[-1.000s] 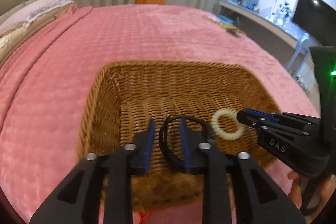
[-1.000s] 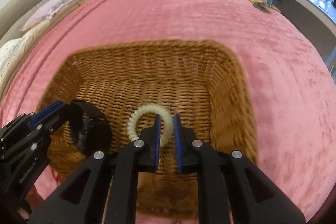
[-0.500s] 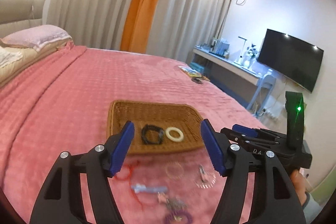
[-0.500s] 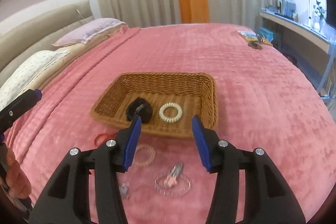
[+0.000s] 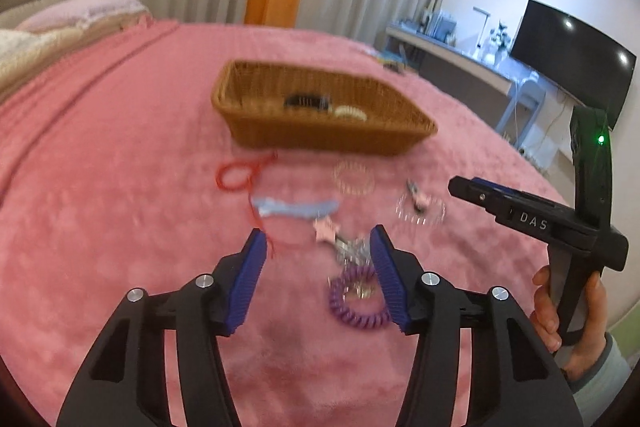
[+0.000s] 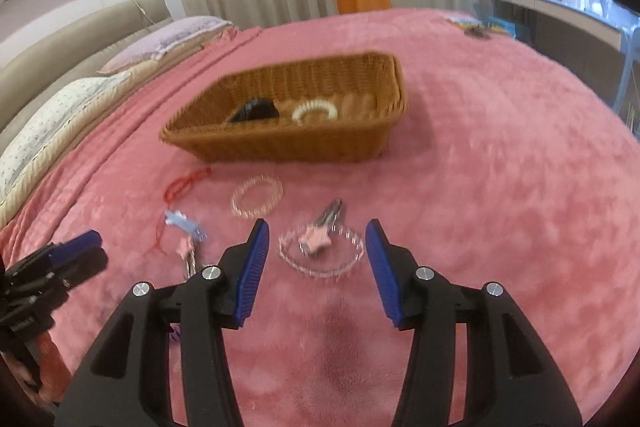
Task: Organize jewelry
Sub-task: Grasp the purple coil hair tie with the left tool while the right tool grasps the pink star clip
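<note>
Between picks; left gripper (image 5: 318, 277) fingers closing in, empty, over purple coil (image 5: 358, 303); right gripper (image 6: 312, 267) half-open, empty, over clear bracelet (image 6: 320, 253); next: descend, pinch, carry to basket (image 6: 288, 143).

Woven wicker basket (image 6: 288, 143), rough and matt, on a plush pink cloth bedspread (image 6: 500, 187). Clear beaded bracelet (image 6: 320, 255), glossy, probably plastic. Purple coil band (image 5: 358, 303), smooth plastic. Gripper fingers (image 6: 250, 279): matt black plastic, ribbed blue pads, bright metal screws.
</note>
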Motion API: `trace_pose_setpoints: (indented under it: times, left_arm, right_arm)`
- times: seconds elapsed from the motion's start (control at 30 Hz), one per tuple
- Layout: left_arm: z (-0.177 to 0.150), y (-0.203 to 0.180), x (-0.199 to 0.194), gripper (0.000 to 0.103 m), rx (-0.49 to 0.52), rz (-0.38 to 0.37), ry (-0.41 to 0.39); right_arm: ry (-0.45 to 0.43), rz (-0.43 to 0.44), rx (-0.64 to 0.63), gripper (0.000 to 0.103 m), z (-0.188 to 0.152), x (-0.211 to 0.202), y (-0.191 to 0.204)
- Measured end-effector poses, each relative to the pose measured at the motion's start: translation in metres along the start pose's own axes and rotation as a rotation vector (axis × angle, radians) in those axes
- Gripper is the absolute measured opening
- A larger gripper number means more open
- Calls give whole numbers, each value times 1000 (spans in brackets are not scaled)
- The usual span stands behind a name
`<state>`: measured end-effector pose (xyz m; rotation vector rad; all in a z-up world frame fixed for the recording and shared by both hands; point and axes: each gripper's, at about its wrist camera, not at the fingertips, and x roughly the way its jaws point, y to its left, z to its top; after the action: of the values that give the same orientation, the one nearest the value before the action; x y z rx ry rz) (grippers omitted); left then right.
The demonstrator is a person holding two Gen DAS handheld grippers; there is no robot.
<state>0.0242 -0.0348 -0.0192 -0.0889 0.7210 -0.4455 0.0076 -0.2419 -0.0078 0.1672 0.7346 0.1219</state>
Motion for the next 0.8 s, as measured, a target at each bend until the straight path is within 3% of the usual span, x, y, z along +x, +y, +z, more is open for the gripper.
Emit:
trace_pose_setpoints:
  times: [0.3,0.43,0.7,0.73,0.8]
  left_arm:
    - [-21,2,23,45,10,-21,76]
    - [-25,-4,33,36,27,-20,134]
    - [-30,-11,43,36,61,18,192]
    - [-31,-14,43,36,72,30,195]
    - [-32,-19,43,36,94,54,196]
  right_arm:
    - [39,-33,-26,47,-7,18,4]
    - [82,-64,-45,47,-5,29,9]
    - [136,-92,-31,45,3,51,10]
    - [133,-96,-40,37,3,52,12]
    - [145,-86,-59,31,1,54,17]
